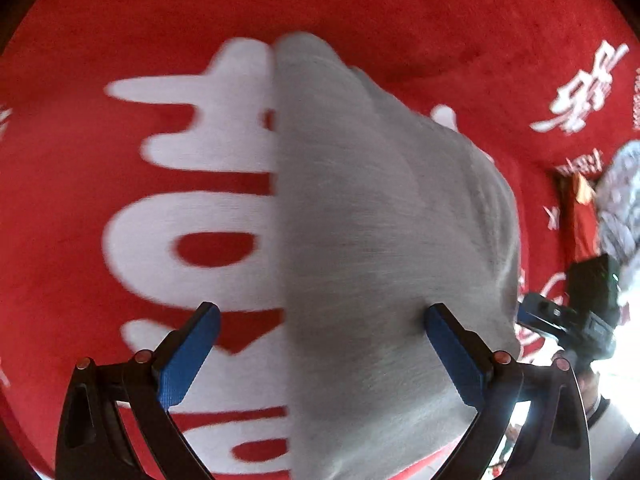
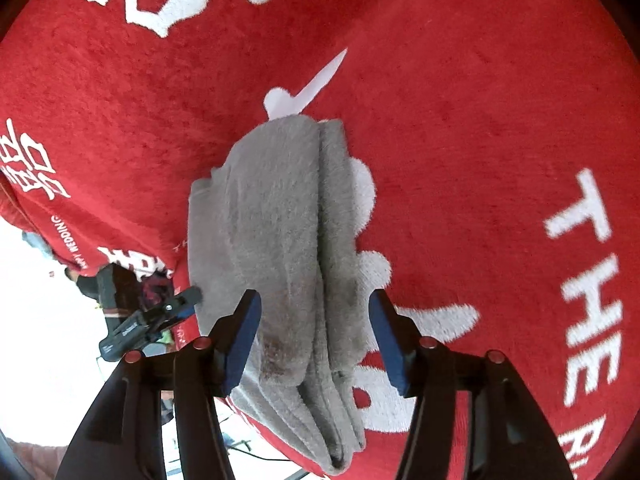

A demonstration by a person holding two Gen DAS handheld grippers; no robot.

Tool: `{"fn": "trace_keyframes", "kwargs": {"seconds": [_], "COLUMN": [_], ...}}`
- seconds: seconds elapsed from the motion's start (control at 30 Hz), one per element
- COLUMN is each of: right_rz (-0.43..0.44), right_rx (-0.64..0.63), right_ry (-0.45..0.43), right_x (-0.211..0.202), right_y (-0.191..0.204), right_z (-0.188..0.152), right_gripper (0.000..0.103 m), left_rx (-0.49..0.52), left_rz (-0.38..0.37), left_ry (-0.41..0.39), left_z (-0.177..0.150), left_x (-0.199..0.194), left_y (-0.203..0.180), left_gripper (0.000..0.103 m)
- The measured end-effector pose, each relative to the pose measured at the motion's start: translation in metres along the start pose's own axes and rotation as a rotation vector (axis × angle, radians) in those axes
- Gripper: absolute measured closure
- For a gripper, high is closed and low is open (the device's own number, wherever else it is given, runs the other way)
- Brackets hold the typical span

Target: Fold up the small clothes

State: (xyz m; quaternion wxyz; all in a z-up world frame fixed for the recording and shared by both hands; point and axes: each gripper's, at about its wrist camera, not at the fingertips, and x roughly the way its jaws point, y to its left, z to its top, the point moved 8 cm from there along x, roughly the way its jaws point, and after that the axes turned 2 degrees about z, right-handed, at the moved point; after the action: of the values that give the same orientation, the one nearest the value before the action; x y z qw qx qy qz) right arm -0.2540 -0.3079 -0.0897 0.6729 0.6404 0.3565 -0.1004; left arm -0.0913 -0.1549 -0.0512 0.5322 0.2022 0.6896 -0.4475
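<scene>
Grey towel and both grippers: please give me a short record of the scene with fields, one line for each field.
item: grey towel, folded in several layers
surface: red cloth with white lettering
towel position: lying on the red cloth, near its edge
left gripper: open, towel between the fingers, pads not pressing
right gripper: open, astride the folded towel, pads not pressing
image quality: left wrist view blurred, right wrist view sharp
other: a stain-like dark patch on the towel near the right gripper
</scene>
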Motion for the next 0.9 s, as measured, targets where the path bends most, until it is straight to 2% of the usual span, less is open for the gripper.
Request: {"fn": "trace_keyframes", "kwargs": {"seconds": [0.07,0.3,0.43,0.5,0.53,0.57,0.6,0.67,0.73,0.9], "right_rz": [0.013,0.085,0.107,0.124,0.128,0.132,0.124,0.13,0.164,0.244], "right_rx": [-0.013,-0.089,-0.109,-0.058,-0.034,0.003,0.025,0.042,0.049,0.06], "right_ry": [0.023,0.086,0.119,0.107,0.102,0.097,0.105,0.104,0.099,0.099], "right_x": [0.007,0.033,0.051,0.056,0.056,0.056,0.057,0.053,0.049,0.041], "right_y": [-0.001,0.018,0.03,0.03,0.029,0.027,0.024,0.023,0.034,0.063], "right_z": [0.003,0.012,0.01,0.01,0.01,0.009,0.006,0.001,-0.003,-0.017], "right_gripper": [0.043,0.041,0.041,0.041,0.041,0.048,0.068,0.071,0.072,0.073], "left_rx": [0.013,0.058,0.097,0.09,0.084,0.074,0.071,0.069,0.061,0.067], "left_rz": [-0.031,-0.056,0.001,0.01,0.009,-0.001,-0.009,-0.042,-0.078,-0.135], "left_ry": [0.015,0.027,0.031,0.022,0.011,-0.003,-0.01,-0.023,-0.03,-0.054], "left_z": [0.0,0.006,0.004,0.002,0.002,0.001,0.0,-0.003,-0.005,-0.015], "left_x": [0.007,0.016,0.019,0.016,0.013,0.009,0.006,-0.005,-0.014,-0.038], "left_y": [-0.008,-0.033,-0.038,-0.037,-0.038,-0.036,-0.035,-0.031,-0.026,-0.027], "left_gripper": [0.0,0.001,0.001,0.008,0.014,0.023,0.027,0.047,0.054,0.055]}}
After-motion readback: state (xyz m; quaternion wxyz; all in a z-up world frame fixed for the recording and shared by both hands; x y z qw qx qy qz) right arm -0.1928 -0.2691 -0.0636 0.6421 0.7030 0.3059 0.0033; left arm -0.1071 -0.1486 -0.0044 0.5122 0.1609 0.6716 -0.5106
